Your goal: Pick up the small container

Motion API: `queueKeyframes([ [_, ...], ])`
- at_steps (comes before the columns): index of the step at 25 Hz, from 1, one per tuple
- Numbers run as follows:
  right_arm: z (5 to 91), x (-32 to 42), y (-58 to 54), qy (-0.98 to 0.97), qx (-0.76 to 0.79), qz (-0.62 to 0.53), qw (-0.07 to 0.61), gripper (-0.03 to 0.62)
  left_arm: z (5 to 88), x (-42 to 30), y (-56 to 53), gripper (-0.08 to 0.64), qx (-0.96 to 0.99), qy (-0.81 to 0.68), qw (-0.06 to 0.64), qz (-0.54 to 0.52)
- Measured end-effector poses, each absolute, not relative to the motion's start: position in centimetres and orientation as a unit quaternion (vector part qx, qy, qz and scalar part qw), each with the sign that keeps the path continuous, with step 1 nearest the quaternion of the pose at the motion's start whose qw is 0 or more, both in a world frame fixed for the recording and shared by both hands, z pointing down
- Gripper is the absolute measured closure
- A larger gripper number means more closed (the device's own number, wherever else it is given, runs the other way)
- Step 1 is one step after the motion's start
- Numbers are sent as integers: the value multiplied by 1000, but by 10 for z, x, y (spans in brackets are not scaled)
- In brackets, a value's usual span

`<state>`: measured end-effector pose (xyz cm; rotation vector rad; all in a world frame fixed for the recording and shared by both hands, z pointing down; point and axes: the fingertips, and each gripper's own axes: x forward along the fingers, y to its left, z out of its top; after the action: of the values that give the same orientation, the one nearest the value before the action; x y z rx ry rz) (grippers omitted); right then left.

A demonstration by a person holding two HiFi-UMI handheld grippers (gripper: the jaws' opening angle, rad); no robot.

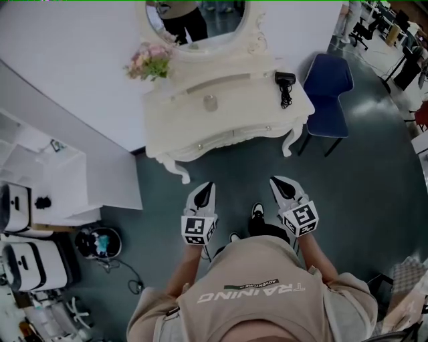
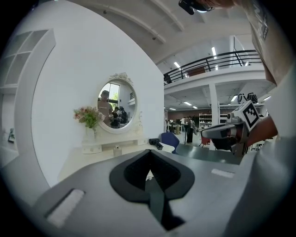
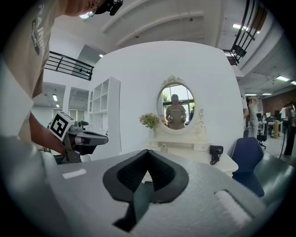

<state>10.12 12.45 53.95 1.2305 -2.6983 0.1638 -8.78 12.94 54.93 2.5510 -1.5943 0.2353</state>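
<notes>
At the lower centre of the head view, the left gripper (image 1: 204, 190) and the right gripper (image 1: 281, 186) are held side by side ahead of the person's chest. Both pairs of jaws are clenched together on nothing, presumably because the target is well out of reach. Above them the white dressing table (image 1: 234, 130) is seen. The small container (image 1: 210, 102) is stood alone mid-tabletop, well apart from the black hair dryer (image 1: 285, 81) at the right end, so a clear approach is judged possible. Flowers (image 1: 150, 61) and the oval mirror (image 1: 200, 20) are set behind, near the top edge
</notes>
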Motion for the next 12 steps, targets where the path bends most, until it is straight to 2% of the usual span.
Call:
queueKeyframes([
  [12, 538, 129, -2, -920, 384, 59, 46, 589, 523, -66, 15, 543, 814, -571, 36, 102],
])
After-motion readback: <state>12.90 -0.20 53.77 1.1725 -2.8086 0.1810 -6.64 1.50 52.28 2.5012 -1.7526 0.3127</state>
